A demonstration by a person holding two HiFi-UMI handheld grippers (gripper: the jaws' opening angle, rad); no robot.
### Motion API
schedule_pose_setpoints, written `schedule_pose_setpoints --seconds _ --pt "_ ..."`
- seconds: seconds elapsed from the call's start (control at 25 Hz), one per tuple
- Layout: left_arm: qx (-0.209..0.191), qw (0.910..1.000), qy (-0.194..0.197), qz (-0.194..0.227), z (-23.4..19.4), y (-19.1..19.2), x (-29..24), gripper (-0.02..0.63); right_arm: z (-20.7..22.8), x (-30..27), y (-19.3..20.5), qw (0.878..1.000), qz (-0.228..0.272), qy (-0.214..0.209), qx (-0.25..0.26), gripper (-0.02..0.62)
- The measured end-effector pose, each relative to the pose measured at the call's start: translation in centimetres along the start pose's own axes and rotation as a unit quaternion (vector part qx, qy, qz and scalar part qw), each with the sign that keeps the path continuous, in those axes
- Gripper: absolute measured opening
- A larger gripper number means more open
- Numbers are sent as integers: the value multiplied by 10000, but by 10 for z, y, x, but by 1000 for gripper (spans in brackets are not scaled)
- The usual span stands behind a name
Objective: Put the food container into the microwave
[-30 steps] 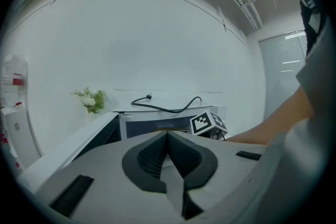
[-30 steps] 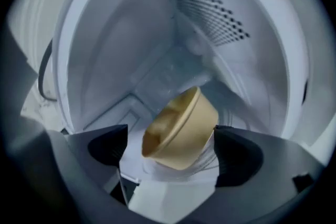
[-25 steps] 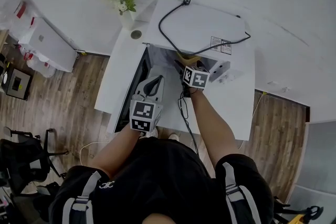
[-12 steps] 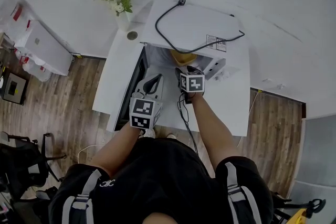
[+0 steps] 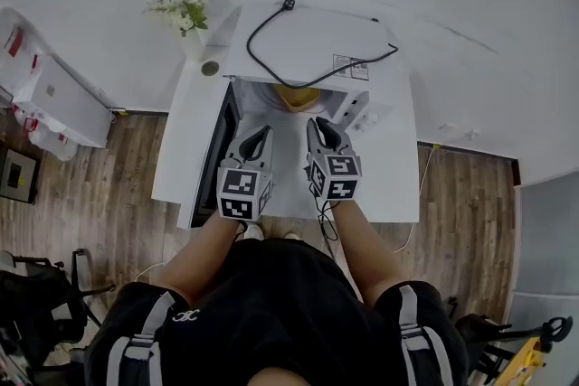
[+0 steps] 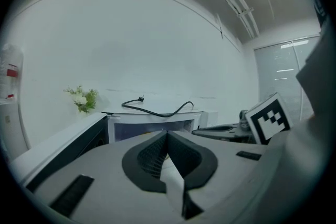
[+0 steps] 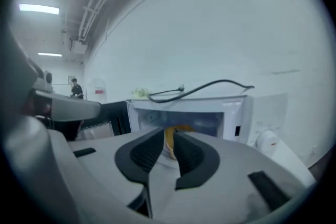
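Observation:
The yellow food container [image 5: 297, 95] sits inside the open white microwave [image 5: 312, 36], just past its front opening. My right gripper [image 5: 318, 124] hovers in front of the opening, drawn back from the container, its jaws open by a narrow gap with nothing in them. In the right gripper view the container [image 7: 170, 142] shows through that gap, inside the microwave [image 7: 233, 113]. My left gripper [image 5: 261, 134] hovers beside it to the left, shut and empty. The left gripper view [image 6: 167, 135] looks toward the microwave [image 6: 152, 124].
The dark microwave door [image 5: 223, 133] swings out to the left, close to my left gripper. A black power cable [image 5: 271, 59] lies loose on the microwave's top. White flowers [image 5: 181, 9] and a small round cup [image 5: 210, 68] stand at the table's [image 5: 393, 172] back left.
My right gripper has let go of the container and pulled back out of the microwave toward me. The container stays inside. The left gripper has hardly moved.

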State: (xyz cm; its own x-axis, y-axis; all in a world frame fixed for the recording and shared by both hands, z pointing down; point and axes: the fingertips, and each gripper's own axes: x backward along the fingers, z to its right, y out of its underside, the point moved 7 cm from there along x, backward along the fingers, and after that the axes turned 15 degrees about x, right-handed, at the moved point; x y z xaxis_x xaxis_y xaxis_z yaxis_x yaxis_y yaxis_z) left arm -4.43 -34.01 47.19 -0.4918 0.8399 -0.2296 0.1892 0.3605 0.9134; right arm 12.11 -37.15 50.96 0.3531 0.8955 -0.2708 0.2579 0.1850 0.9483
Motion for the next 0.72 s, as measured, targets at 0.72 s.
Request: schedule_pose_setpoints --seconds 0.72 --pt "-113 9992 385 -81 28 2 -22 11 43 86 -25 9880 918 1157 -454 2"
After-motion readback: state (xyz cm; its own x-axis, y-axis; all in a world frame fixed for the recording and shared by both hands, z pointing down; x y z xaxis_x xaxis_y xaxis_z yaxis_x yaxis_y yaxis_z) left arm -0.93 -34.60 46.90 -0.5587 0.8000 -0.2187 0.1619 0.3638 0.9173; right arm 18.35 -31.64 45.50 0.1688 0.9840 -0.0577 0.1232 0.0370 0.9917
